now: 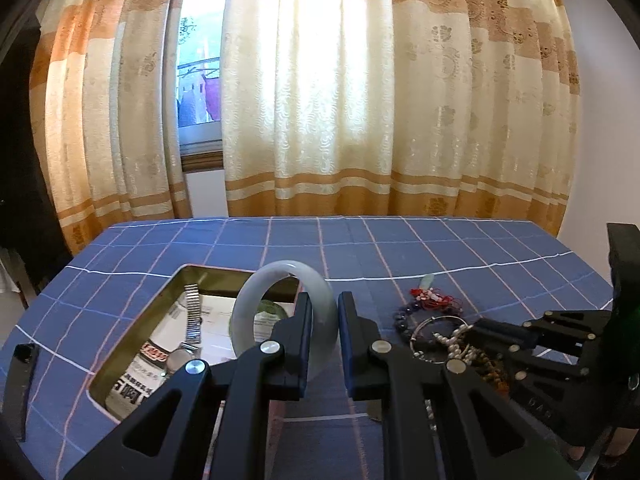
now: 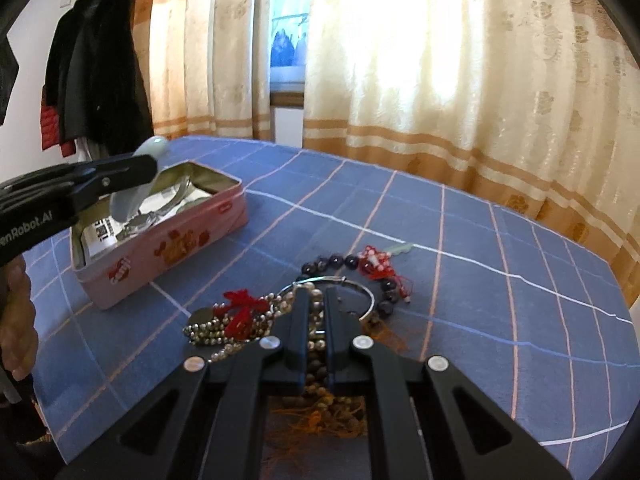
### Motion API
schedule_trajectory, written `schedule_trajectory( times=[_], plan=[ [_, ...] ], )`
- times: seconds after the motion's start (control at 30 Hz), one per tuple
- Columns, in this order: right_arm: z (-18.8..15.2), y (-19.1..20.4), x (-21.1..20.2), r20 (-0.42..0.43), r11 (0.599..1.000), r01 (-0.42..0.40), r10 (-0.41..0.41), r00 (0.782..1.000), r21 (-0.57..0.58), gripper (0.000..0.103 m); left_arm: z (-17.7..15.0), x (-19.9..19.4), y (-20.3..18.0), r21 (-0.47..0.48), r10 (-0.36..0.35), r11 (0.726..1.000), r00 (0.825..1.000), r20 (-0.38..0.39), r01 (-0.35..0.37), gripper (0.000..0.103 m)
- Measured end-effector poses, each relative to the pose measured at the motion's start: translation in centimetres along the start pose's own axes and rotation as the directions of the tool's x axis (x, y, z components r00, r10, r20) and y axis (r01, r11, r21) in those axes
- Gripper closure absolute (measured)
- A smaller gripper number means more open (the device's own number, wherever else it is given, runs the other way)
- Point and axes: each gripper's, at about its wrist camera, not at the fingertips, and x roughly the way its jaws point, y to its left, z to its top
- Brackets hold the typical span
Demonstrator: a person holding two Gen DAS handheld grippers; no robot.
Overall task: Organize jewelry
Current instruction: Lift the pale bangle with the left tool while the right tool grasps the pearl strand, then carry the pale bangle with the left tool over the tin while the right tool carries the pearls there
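My left gripper (image 1: 325, 300) is shut on a pale jade bangle (image 1: 256, 292) and holds it upright over the open pink tin (image 1: 132, 344). The tin (image 2: 172, 240) holds a metal watch (image 1: 191, 316) and printed paper. The bangle (image 2: 132, 196) also shows in the right wrist view above the tin. My right gripper (image 2: 317, 296) is shut on a brown bead string (image 2: 316, 356) in the jewelry pile. The pile has a silver bangle (image 2: 370, 292), dark purple beads (image 2: 340, 260), a pearl string (image 2: 216, 330) and red cords (image 2: 240, 308).
A blue checked cloth (image 2: 500, 288) covers the table. Patterned curtains (image 1: 320, 100) hang behind it. Coats (image 2: 92, 72) hang at the left wall. The right gripper's body (image 1: 540, 344) lies over the pile in the left wrist view.
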Motion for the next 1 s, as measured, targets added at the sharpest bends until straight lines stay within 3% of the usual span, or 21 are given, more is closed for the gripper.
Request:
schedule_trajectory(
  times=[0.4,1.0],
  plan=[
    [0.8,-0.7,-1.4,0.072,0.998,0.045,-0.048,0.996,0.038,0.094,-0.1,-0.7,2.7,-0.028,0.054,0.998,0.998,-0.014,-0.055,0.090],
    [5.7,1.1,-3.3,0.168,0.999,0.050,-0.049,0.985,-0.001,0.094,0.6,-1.3,7.1,-0.055,0.108,0.993,0.994,-0.015,-0.109,0.090]
  ],
)
